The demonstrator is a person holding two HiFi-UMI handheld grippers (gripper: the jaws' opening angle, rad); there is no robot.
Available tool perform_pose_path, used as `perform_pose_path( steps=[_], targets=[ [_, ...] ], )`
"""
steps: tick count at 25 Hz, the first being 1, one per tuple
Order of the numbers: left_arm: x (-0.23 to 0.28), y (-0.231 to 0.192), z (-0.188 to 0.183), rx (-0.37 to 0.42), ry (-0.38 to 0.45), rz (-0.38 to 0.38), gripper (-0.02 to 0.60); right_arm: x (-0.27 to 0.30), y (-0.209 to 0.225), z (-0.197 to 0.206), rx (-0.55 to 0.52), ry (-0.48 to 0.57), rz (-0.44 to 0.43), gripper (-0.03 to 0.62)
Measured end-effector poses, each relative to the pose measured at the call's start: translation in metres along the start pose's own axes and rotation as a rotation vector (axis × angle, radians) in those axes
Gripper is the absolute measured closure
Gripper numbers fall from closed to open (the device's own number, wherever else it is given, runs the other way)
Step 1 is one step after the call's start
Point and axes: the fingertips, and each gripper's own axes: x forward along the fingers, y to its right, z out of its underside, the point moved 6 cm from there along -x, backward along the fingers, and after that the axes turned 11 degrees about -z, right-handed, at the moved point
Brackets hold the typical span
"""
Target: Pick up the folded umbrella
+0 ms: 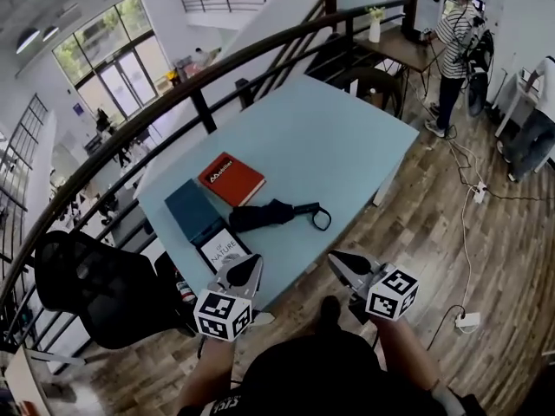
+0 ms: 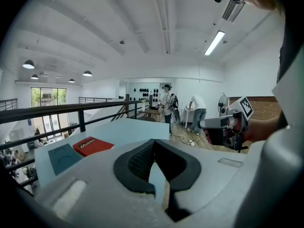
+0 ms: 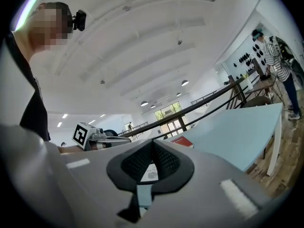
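Umbrella [image 1: 270, 215] — folded, black — lies on the pale blue table [image 1: 347, 137], just in front of the red book [image 1: 231, 178] and beside the teal notebook [image 1: 192, 208]. Its long axis runs nearly side to side across the head view, with the strap loop [image 1: 323, 220] at the right end. Both grippers hover at the near table edge, short of it; it lies ahead of and between them. The left gripper [image 1: 250, 265] is nearer the fat body, the right gripper [image 1: 336, 258] nearer the loop. Each has its jaws closed on nothing — so either must open before straddling the umbrella crosswise.
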Motion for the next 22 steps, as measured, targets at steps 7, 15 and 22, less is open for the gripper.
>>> perform_pose_path(
  steps=[7,15,22],
  targets=[
    [0.077,-0.005,-0.025,0.069,-0.059,-0.046,0.577,0.019,0.089,-0.028,0.049,-0.03,-0.058,0.592],
    [0.132,-0.02,-0.037,0.063,-0.093,-0.086,0.577,0.032,0.153,-0.054,0.047,-0.059,-0.075,0.592],
    [0.171,-0.043,-0.029,0.202,-0.19,-0.035,0.575,0.056,0.172,-0.04,0.093,-0.119,-0.087,0.592]
  ],
)
